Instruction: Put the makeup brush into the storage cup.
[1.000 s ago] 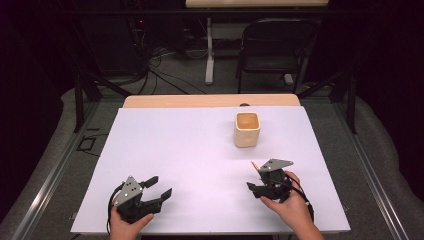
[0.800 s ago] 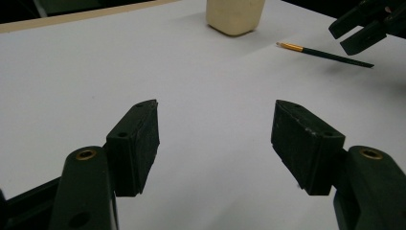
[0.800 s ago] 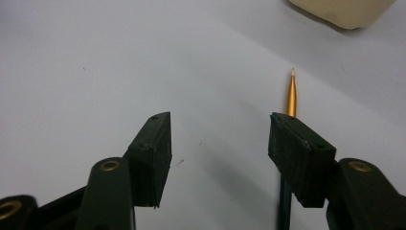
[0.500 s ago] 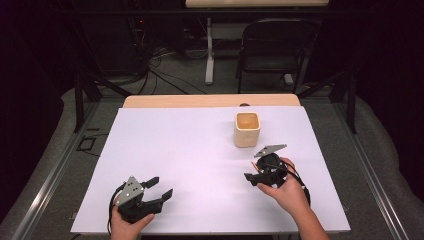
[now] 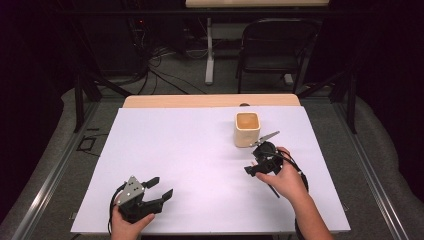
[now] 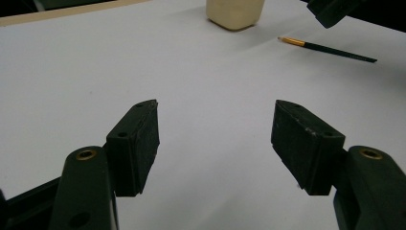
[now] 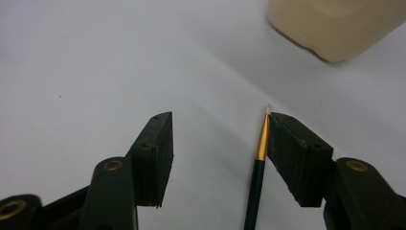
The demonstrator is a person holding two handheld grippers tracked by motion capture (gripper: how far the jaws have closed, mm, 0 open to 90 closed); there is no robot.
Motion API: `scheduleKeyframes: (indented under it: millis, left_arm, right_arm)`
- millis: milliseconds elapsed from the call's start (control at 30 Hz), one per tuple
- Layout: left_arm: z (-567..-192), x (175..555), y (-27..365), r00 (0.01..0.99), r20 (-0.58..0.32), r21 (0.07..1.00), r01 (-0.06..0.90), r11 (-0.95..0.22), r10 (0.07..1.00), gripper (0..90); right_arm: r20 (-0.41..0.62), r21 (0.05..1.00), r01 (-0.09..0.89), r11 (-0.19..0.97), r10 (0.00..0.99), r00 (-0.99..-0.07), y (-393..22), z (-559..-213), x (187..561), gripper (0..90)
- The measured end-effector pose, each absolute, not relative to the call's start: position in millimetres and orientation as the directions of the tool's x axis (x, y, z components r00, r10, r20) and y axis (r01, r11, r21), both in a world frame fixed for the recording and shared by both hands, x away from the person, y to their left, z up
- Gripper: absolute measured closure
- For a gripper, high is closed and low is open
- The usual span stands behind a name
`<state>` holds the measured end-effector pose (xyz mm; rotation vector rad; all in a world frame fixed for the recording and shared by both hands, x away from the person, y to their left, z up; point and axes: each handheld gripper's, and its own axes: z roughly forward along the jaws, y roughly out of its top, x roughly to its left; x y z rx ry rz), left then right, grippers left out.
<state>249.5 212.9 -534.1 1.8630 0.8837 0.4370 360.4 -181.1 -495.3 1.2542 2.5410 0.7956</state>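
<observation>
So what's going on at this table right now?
A person sits at a white table with a two-jaw gripper in each hand. The right gripper hangs open over a thin paintbrush lying on the table; the brush runs along the inner side of one jaw, not yet clamped. A cream cup stands just beyond. The left gripper rests open near the table's front edge, holding nothing.

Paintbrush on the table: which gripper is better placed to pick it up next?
Right. The right gripper is open with the paintbrush lying between its jaws, beside one pad, near the cream cup. The left gripper sits open, far across the table.
</observation>
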Motion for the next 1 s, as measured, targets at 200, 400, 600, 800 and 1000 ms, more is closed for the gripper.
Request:
scheduleKeyframes:
  millis: [200, 400, 600, 800, 1000]
  left_arm:
    - [-535.1, 250.2, 213.1, 0.667, -0.086, 0.888, 0.388, -0.246, 0.740, 33.8]
    - [-535.8, 250.9, 212.8, 0.665, -0.091, 0.887, 0.392, -0.243, 0.741, 33.8]
    - [-535.7, 251.0, 212.1, 0.664, -0.092, 0.884, 0.397, -0.246, 0.742, 33.8]
    - [-535.8, 251.1, 212.0, 0.662, -0.094, 0.882, 0.402, -0.246, 0.744, 33.7]
    - [-536.4, 251.3, 211.3, 0.662, -0.098, 0.882, 0.404, -0.244, 0.743, 33.8]
  right_arm:
    - [0.043, 0.532, 0.681, 0.504, 0.787, -0.616, -180.9, -497.9, 366.0, 43.1]
    - [0.001, 0.509, 0.682, 0.526, 0.791, -0.611, -187.8, -503.3, 367.5, 49.0]
    - [0.012, 0.480, 0.704, 0.523, 0.799, -0.602, -191.1, -502.5, 367.2, 53.4]
    - [0.012, 0.445, 0.723, 0.529, 0.803, -0.595, -194.9, -502.0, 366.9, 58.8]
    - [0.007, 0.395, 0.741, 0.544, 0.804, -0.594, -195.3, -505.1, 369.0, 61.9]
